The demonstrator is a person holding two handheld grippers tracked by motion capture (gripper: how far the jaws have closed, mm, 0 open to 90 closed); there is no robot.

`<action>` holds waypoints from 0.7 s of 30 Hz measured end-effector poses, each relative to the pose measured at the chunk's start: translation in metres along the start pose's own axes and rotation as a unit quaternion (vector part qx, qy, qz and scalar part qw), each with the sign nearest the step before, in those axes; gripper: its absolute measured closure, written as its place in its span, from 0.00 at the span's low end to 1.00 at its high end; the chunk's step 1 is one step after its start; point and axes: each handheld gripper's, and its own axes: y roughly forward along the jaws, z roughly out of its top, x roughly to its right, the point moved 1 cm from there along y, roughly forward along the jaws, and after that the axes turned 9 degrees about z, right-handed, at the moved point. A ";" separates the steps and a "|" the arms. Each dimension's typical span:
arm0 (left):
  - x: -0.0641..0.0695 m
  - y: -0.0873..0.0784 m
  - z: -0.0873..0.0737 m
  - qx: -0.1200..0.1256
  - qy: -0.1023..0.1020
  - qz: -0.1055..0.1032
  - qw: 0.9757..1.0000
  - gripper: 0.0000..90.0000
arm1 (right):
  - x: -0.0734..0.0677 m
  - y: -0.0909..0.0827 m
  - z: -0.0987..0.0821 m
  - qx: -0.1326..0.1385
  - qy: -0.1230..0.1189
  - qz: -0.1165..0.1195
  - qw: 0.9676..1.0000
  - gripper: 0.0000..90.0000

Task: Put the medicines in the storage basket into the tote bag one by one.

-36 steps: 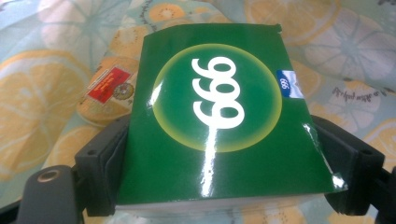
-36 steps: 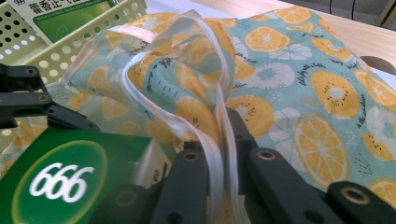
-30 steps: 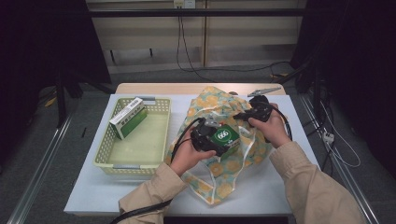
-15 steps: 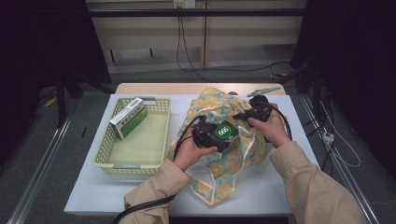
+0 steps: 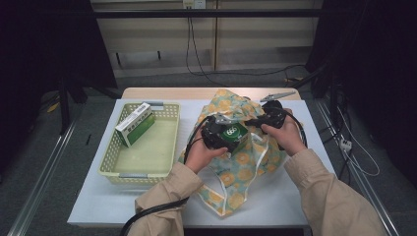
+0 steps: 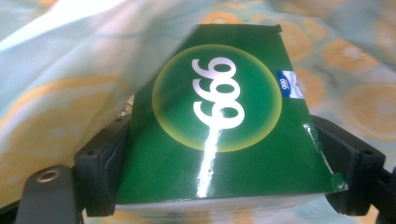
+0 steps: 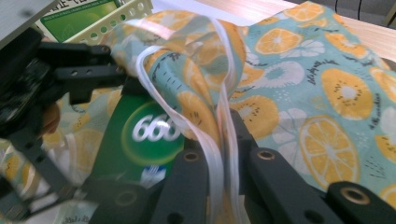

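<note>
Left gripper view: green box point(image 6: 219, 126) clamped between the left gripper point(image 6: 224, 177) jaws on its two narrow sides, pushed into the mouth of the fruit-print bag point(image 6: 60, 88). Right gripper point(image 7: 219, 154) is pinched shut on the bag's white handle strap point(image 7: 212, 140), holding the opening up. High view: box point(image 5: 231, 133) sits over the bag point(image 5: 236, 172) at table centre, right of the basket point(image 5: 147, 157). Judgement: the box is light, stiff cardboard with a glossy, slippery face, so side grip suits; the bag is limp cloth, best held by strap or rim.
</note>
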 end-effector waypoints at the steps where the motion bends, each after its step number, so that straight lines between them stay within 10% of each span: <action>1: -0.004 0.001 0.000 0.000 -0.003 0.006 1.000 0.18 | 0.000 0.001 0.000 -0.001 0.000 0.000 1.000 0.98; 11: -0.026 0.017 0.009 0.012 -0.010 0.047 0.999 0.18 | 0.001 0.009 0.000 -0.002 0.005 0.008 1.000 0.98; 21: -0.027 0.013 0.010 -0.008 -0.026 0.010 1.000 0.13 | 0.003 0.011 -0.002 -0.003 0.008 0.009 1.000 0.98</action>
